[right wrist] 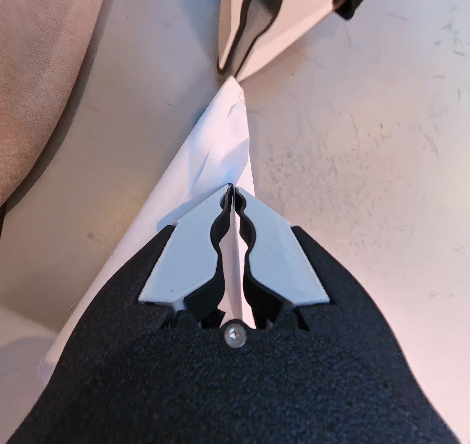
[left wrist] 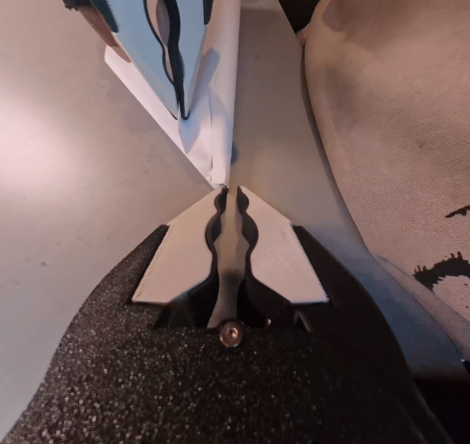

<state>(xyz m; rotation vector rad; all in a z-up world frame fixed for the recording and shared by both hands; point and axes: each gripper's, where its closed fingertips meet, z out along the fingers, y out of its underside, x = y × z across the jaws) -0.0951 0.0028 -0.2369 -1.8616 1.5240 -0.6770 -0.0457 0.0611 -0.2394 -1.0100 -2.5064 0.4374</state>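
Note:
A folded white sheet of paper point(left wrist: 218, 137) lies on a pale table point(left wrist: 63, 152) and narrows to a point. My right gripper point(right wrist: 232, 187) is shut on a raised fold of the paper point(right wrist: 221, 137), whose crease runs between its fingers. It also shows in the left wrist view point(left wrist: 183, 116), down on the paper. My left gripper point(left wrist: 232, 187) has its jaws a narrow gap apart with only table showing between them, and its tips sit right at the paper's point. In the right wrist view, the left gripper point(right wrist: 229, 74) meets that point from the far side.
A person's beige garment with black marks point(left wrist: 394, 126) lies close along the table's edge; it also shows in the right wrist view point(right wrist: 38, 76). The scuffed table top point(right wrist: 356, 152) stretches away on the other side of the paper. The tips of one gripper are about 9 cm away from the tips of the other.

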